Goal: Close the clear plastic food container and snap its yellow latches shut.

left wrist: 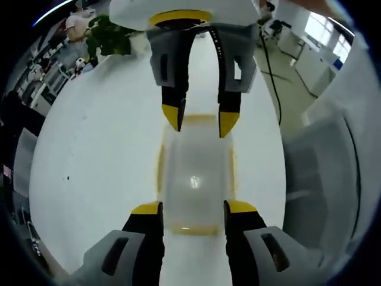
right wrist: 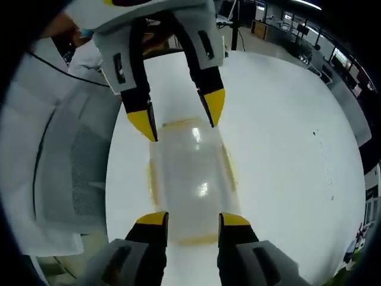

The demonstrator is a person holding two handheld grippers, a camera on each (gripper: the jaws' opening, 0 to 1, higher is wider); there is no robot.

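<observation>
The clear plastic food container (left wrist: 195, 182) is seen lying flat on the white table (left wrist: 89, 155), lengthwise between the two grippers, which face each other across it. In the left gripper view, the left gripper (left wrist: 193, 210) is held with its jaws parted at the container's near end, the yellow tips resting just beside or against the corners; contact cannot be confirmed. The right gripper (left wrist: 200, 124) is seen at the far end of the container, likewise spread and closed on nothing. The lid appears already seated on the container, and yellow latches (right wrist: 228, 170) are made out along its sides and ends, though whether any is snapped down cannot be told. Through the cloudy walls no contents are visible; it is judged empty, hence light and liable to slide on the smooth table when pushed. The plastic is judged thin, somewhat flexible and slippery, so the body would best be steadied at one end while a latch is pressed at its outer edge. A grey chair (left wrist: 315, 179) stands beside the table.
</observation>
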